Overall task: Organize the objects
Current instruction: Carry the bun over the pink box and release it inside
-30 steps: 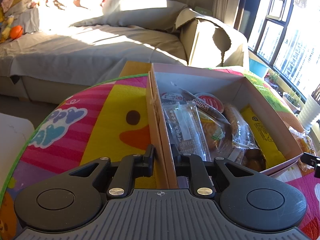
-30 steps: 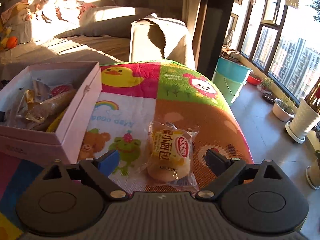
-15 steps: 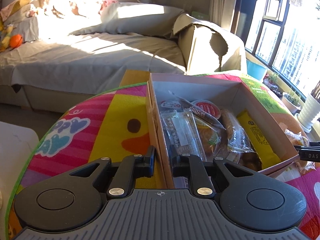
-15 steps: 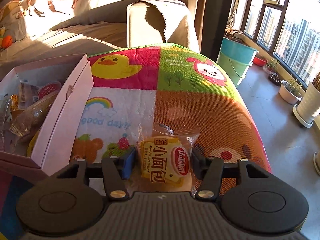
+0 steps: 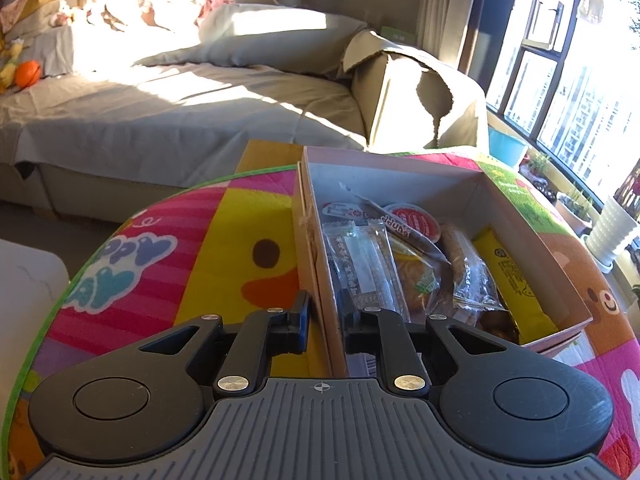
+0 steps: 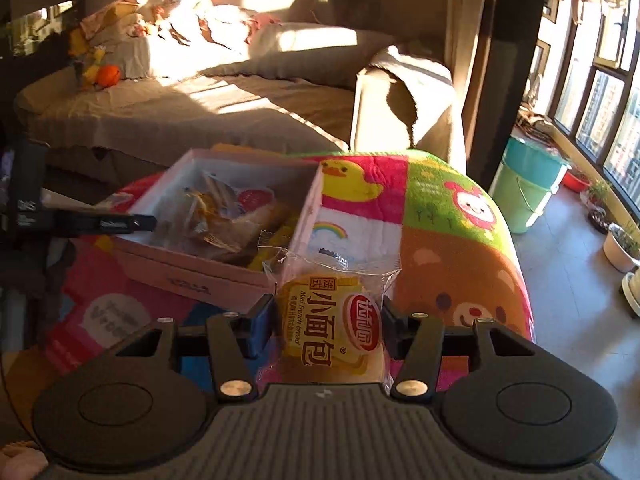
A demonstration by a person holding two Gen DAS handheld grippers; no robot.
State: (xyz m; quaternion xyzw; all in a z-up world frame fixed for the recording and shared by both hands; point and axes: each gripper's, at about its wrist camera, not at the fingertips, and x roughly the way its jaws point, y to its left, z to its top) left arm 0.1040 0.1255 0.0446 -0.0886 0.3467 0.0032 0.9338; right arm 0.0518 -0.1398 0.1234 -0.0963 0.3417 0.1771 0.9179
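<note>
Right wrist view: one wrapped bread bun (image 6: 332,332) pinched in the right gripper (image 6: 328,330), lifted off the play mat (image 6: 460,256), just beside the one pink box (image 6: 224,280). Left gripper (image 5: 323,320) angled downward, clamped on the box's near wall (image 5: 320,288). Several wrapped snacks (image 5: 400,264) inside; exact count unclear.

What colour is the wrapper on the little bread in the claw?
Yellow with a red oval logo on the bread packet; clearest from the right wrist view.

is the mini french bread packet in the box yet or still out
Out: the mini french bread packet sits between the right hand-held gripper pads, outside the pink box.
</note>
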